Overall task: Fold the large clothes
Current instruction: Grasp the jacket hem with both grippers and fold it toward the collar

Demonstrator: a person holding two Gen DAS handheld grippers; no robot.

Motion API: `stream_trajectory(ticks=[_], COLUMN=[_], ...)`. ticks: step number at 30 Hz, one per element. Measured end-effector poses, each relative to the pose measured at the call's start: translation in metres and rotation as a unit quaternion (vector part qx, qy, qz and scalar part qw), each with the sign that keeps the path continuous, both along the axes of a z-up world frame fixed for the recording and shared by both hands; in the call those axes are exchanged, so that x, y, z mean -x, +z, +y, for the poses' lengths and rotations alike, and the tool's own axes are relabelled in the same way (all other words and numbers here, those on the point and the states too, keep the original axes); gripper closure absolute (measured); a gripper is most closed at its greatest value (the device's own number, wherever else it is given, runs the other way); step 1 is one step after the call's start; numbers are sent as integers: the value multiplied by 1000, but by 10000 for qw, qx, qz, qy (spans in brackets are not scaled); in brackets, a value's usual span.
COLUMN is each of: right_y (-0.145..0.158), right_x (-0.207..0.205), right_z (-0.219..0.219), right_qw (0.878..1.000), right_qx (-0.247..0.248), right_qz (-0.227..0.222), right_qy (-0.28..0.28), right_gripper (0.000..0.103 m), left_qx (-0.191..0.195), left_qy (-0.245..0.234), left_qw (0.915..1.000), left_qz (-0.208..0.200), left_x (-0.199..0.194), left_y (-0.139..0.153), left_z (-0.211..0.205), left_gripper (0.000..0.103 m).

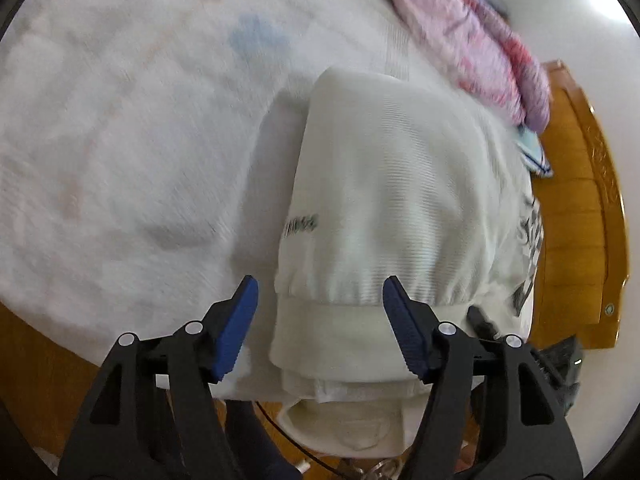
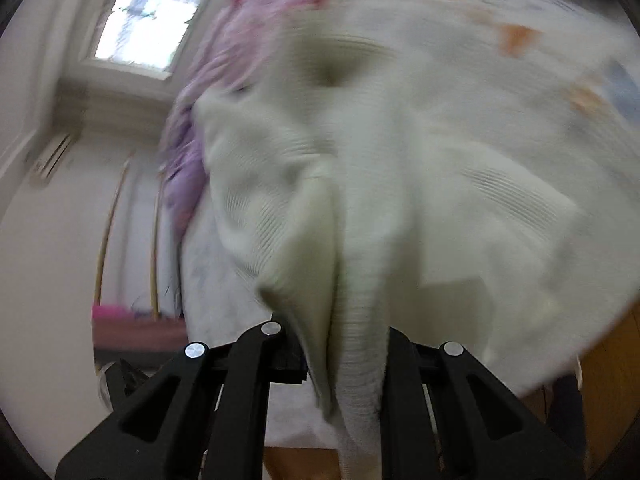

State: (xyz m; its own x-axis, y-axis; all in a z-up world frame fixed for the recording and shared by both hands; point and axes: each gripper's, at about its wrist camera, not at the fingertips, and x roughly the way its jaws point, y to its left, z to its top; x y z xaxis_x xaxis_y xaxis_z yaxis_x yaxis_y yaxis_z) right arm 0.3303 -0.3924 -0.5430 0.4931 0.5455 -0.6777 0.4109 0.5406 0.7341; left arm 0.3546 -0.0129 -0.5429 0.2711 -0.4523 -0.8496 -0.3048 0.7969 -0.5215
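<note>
A cream ribbed sweatshirt (image 1: 384, 200) lies partly folded on a bed, its ribbed hem toward me and small dark lettering on one side. My left gripper (image 1: 320, 320) is open, its blue pads (image 1: 236, 328) on either side of the hem without closing on it. In the right wrist view my right gripper (image 2: 344, 344) is shut on a bunched ribbed edge of the same sweatshirt (image 2: 400, 184) and holds it lifted. The right fingertips are hidden by the cloth. The right view is blurred.
The bed has a white sheet (image 1: 120, 120) with faint coloured prints. A pink and purple quilt (image 1: 472, 40) is heaped at the far side. A wooden bed frame (image 1: 576, 200) runs along the right. A window (image 2: 148, 20) and a white wall show in the right view.
</note>
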Motion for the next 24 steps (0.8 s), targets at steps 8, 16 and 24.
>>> stream_trajectory(ticks=[8,16,24], right_y=[-34,-34,-85], right_x=[-2,5,26], right_z=[-8,-26,-59], right_qw=[9983,9955,9888], right_qx=[285,510,-710], right_qz=[331,782,1239], right_qy=[390,185,-443], right_gripper=[87,57,33], left_qx=[76,711,626], left_qy=[-80,536,288], left_qw=[9982,9907,9921], left_qz=[595,1024,1053], left_x=[12,25,24], left_y=[-58,-100,-97], left_z=[-24,-33,-45], left_gripper=[23,10,24])
